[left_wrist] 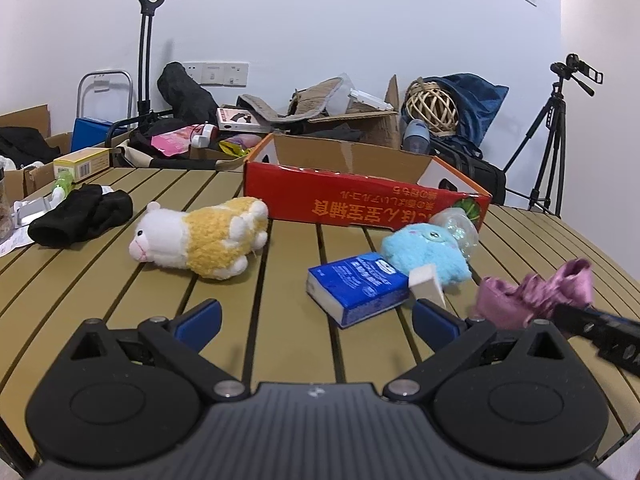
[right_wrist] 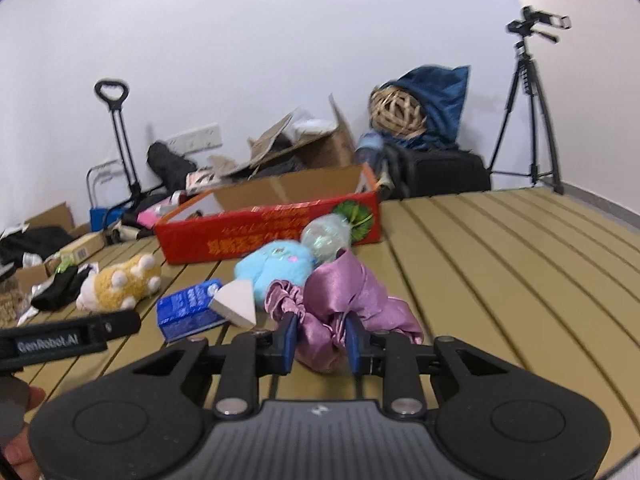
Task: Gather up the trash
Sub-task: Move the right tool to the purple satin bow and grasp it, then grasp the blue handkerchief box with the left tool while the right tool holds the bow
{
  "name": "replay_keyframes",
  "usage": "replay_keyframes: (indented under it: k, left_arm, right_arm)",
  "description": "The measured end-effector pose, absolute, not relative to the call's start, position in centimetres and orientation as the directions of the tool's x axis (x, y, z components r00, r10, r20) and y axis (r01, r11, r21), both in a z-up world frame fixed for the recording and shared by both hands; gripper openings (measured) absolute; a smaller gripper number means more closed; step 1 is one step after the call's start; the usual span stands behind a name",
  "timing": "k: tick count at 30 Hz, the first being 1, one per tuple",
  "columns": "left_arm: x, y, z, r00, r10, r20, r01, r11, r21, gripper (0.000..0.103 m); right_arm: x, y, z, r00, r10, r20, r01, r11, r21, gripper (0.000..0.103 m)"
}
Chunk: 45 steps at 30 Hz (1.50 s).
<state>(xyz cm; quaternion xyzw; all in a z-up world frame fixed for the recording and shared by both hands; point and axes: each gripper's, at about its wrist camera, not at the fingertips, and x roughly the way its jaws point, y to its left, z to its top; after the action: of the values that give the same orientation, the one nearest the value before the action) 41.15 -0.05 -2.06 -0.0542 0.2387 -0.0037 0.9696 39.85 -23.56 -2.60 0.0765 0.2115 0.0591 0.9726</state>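
Bare table (right_wrist: 520, 264) lies open from one to three o'clock; at twelve, the red box (right_wrist: 260, 232), blue plush (right_wrist: 276, 268) and purple cloth (right_wrist: 352, 292) block passage.

A shiny purple cloth (right_wrist: 352, 296), a pale blue plush (right_wrist: 276, 266), a yellow-and-white plush (left_wrist: 204, 236), a blue box (left_wrist: 356, 288) and a red carton (left_wrist: 360, 200) with orange lettering lie on an olive slatted tabletop (left_wrist: 120, 300).

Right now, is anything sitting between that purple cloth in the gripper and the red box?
Yes. The right gripper holds the purple satin cloth; a blue plush toy and a clear plastic bottle lie before the red cardboard box.
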Motion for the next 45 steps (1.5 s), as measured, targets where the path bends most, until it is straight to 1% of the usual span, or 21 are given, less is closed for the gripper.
replay_keyframes:
  k: [4, 9, 13, 19, 23, 27, 30, 35, 43, 45]
  left_arm:
    - [41.1, -0.5, -2.2, 0.886, -0.036, -0.462, -0.01, 0.995, -0.097, 0.103]
    - [41.6, -0.8, -2.2, 0.884, -0.031, -0.466, -0.01, 0.996, -0.085, 0.103]
    - [42.3, -0.8, -2.4, 0.868, -0.047, -0.494, 0.016, 0.998, -0.067, 0.103]
    - [43.7, -1.3, -2.1, 0.857, -0.041, -0.514, 0.051, 0.999, 0.007, 0.103]
    - [45.8, -2.0, -2.2, 0.824, -0.051, -0.564, 0.09, 0.995, 0.041, 0.103]
    - [47.8, -2.7, -2.5, 0.812, -0.015, -0.583, 0.092, 0.99, 0.102, 0.103]
    - [49.6, -3.1, -3.0, 0.786, -0.017, -0.618, 0.116, 0.986, 0.12, 0.103]
    - [51.6, -3.2, -3.7, 0.756, -0.022, -0.654, 0.126, 0.985, 0.114, 0.103]
    - [52.2, -3.2, -4.1, 0.752, -0.015, -0.659, 0.104, 0.99, 0.095, 0.103]
    - [52.2, -3.3, -4.2, 0.75, -0.015, -0.661, 0.102, 0.99, 0.093, 0.101]
  right_arm:
    - [38.6, -25.0, -2.4, 0.921, 0.125, -0.368, -0.047, 0.976, 0.212, 0.024]
    - [38.6, -26.3, -2.0, 0.94, 0.094, -0.327, -0.018, 0.974, 0.227, 0.024]
    - [38.7, -27.4, -1.8, 0.949, 0.073, -0.306, 0.004, 0.97, 0.243, 0.024]
    - [39.0, -29.1, -1.2, 0.961, 0.053, -0.271, 0.024, 0.962, 0.271, 0.024]
    - [39.6, -29.9, -1.4, 0.961, 0.042, -0.272, 0.04, 0.957, 0.288, 0.024]
    - [39.8, -30.2, -1.3, 0.963, 0.041, -0.265, 0.042, 0.954, 0.298, 0.024]
    - [39.8, -30.3, -1.3, 0.965, 0.04, -0.259, 0.04, 0.954, 0.297, 0.024]
    - [39.5, -30.5, -1.2, 0.967, 0.036, -0.254, 0.043, 0.954, 0.298, 0.024]
    - [39.6, -30.5, -1.3, 0.964, 0.049, -0.26, 0.033, 0.953, 0.302, 0.024]
    - [39.7, -30.5, -1.3, 0.964, 0.05, -0.263, 0.032, 0.953, 0.301, 0.024]
